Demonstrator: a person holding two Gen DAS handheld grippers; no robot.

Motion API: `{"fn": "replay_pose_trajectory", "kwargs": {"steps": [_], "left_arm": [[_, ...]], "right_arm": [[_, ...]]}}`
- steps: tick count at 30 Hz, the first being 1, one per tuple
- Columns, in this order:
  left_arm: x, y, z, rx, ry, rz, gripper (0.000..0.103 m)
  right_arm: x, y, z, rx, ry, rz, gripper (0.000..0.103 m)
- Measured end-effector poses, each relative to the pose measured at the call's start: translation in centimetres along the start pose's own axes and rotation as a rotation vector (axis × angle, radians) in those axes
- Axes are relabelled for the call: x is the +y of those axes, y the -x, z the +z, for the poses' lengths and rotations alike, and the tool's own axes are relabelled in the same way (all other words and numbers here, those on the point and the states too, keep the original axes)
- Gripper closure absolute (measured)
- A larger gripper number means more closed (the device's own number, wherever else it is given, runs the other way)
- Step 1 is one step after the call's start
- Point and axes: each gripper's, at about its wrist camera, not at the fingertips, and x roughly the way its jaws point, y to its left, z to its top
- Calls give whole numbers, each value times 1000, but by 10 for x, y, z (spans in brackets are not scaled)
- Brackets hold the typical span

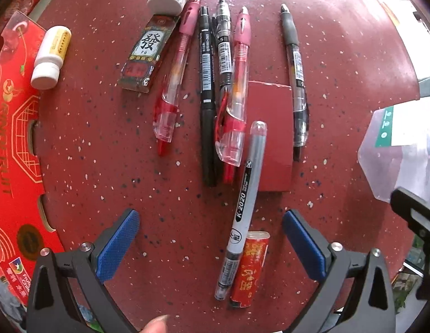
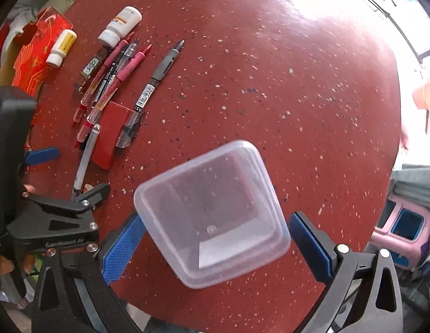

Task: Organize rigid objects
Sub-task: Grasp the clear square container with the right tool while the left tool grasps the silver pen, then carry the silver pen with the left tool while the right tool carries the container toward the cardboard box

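Red speckled tbl (image 2: 270, 83), bright window glare

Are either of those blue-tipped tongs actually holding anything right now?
No. The left tongs stand open above the pens, gripping nothing. The right tongs are open around the clear plastic container, not clamping it.

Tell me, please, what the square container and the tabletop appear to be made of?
Square container: likely thin translucent plastic with a frosted finish; the red table shows dimly through it. Tabletop: a hard, glossy red surface with pale flecks, perhaps terrazzo-style stone or laminate; it mirrors window glare.
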Motion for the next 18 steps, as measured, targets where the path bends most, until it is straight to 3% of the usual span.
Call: {"fn": "replay_pose_trajectory", "kwargs": {"steps": [4,5,6,8,11,13,14,15,18], "left_arm": [[0,7,-9,34,19,2,0],[-5,10,-2,44,32,3,0],[-6,11,2,48,45,3,0],[-5,12,1,37,45,-5,5],[-13,19,-4,16,8,-12,25],[-17,25,-7,5,-8,-16,59],[-16,26,-8,8,-9,-20,70],[-14,27,-8,18,-4,-31,91],[-2,25,-10,43,29,-64,93]], "right_arm": [[7,-10,-1,6,24,-15,0],[8,-12,-2,14,30,-15,6],[-2,-18,-3,28,31,-12,24],[-4,-22,-8,42,13,-12,27],[-14,-21,-18,48,-6,-5,28],[-16,-19,-21,47,-17,1,28],[-18,-18,-24,42,-24,9,28],[-22,-16,-29,33,-33,16,28],[-28,-9,-39,9,-56,31,28]]}}
